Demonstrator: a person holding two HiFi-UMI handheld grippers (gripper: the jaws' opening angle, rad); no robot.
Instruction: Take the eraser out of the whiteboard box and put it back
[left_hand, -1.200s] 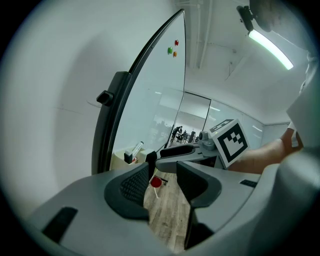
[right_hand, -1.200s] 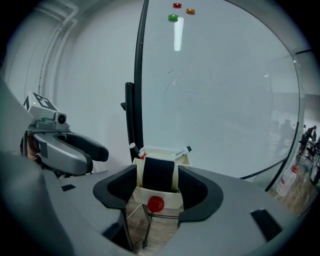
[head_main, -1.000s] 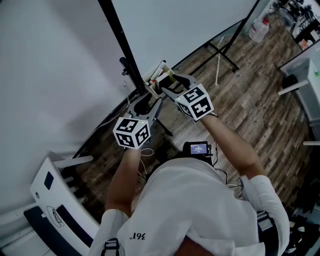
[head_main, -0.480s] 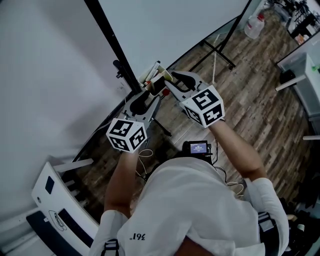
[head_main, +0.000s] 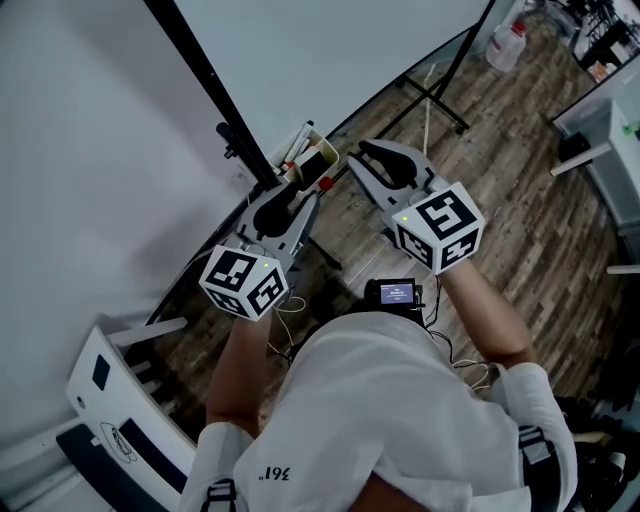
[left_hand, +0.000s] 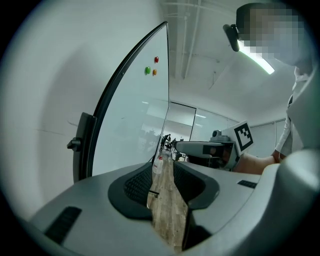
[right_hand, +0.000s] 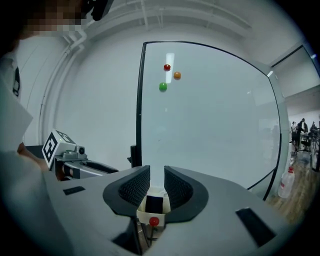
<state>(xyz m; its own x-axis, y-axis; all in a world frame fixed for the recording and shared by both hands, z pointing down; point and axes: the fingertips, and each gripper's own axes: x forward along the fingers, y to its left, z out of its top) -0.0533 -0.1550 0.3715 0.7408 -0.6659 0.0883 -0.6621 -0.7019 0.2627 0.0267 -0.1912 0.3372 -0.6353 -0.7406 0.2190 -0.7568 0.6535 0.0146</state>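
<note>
The cream whiteboard box (head_main: 308, 160) hangs on the whiteboard's black frame post. The dark eraser (head_main: 323, 155) lies inside it, and a red dot (head_main: 325, 183) marks its front. In the right gripper view the box (right_hand: 151, 212) and the eraser (right_hand: 154, 202) sit just beyond and below my right gripper (right_hand: 156, 180). Its jaws have just been closing to a narrow gap with nothing between them. In the head view my right gripper (head_main: 358, 150) is clear of the box, to its right. My left gripper (head_main: 302, 195) points at the box from below. Its jaws (left_hand: 162, 172) have closed slightly and hold nothing.
The whiteboard (head_main: 340, 50) stands ahead with several coloured magnets (right_hand: 167, 67) on it. Its stand legs (head_main: 440, 100) spread over the wood floor. A water bottle (head_main: 505, 45) stands far right, a small screen device (head_main: 397, 293) lies by the person's feet, and a white cart (head_main: 110, 390) is at lower left.
My right gripper has pulled out of the box and moved right, its jaws narrowing, with the eraser left in the box. My left gripper has drawn back slightly.
</note>
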